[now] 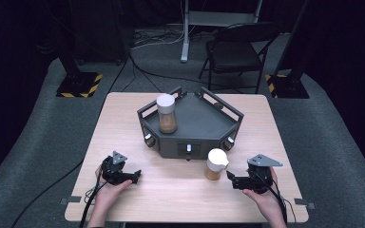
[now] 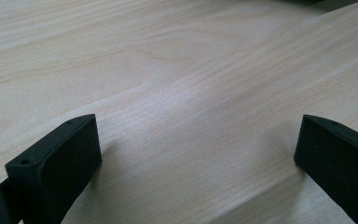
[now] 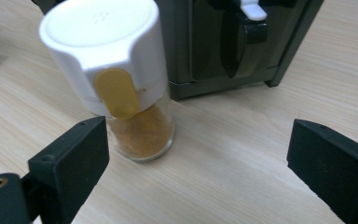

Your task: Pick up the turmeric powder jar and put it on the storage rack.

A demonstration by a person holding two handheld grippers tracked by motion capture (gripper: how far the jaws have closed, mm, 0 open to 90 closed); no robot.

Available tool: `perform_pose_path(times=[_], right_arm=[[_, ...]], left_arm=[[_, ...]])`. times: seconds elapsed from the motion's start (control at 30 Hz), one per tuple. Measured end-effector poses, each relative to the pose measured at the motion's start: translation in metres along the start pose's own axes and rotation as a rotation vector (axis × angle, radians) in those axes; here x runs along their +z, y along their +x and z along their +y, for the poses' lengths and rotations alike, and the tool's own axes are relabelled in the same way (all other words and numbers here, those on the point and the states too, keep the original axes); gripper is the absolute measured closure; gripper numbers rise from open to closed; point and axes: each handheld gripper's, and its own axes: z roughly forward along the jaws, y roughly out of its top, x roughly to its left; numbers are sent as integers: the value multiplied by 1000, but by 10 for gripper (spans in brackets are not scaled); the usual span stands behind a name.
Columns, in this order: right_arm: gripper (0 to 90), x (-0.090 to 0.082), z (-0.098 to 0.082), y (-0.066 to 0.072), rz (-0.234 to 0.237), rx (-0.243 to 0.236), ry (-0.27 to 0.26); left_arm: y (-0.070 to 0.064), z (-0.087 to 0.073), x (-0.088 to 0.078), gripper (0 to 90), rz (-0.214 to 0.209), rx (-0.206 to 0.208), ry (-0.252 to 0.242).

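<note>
Right gripper view: right gripper [image 3: 196,163] fingers [image 3: 70,163] are standing wide open, gripping nothing, hovering low over the bench. Small clear glass spice jar with white flip-top cap and orange powder [image 3: 121,84] is standing upright on the bench just ahead of the left-hand finger in this view, not touching it and not between the fingers. Dark grey angular tray with raised rails [image 3: 233,42] is sitting right behind the jar; whether they are touching, cannot tell.

High view: right gripper [image 1: 230,178] is pointing left toward that jar [image 1: 216,164], near it, with a gap showing. Jar is standing on the light wood bench [image 1: 180,194], just off the tray's [image 1: 204,126] front edge. Second glass jar with white cap and brown contents [image 1: 166,114] is standing upright inside the tray, left rear area.

Left gripper [image 1: 137,176] is resting low over the bench at front left, well apart from both jars. Left gripper view: its fingers [image 2: 56,163] are spread wide, bare wood [image 2: 191,93] between them, holding nothing.

Black folding chair [image 1: 235,50] is standing on the floor beyond the bench.
</note>
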Motion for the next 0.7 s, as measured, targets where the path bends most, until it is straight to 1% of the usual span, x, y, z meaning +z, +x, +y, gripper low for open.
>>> perform_pose_path(times=[0.23,0.7], right_arm=[[52,3,2,5,24,-9,-12],[58,16,9,19,40,-36,1]], left_arm=[[0,0,0,2,0,0,0],[0,0,0,2,0,-1,0]])
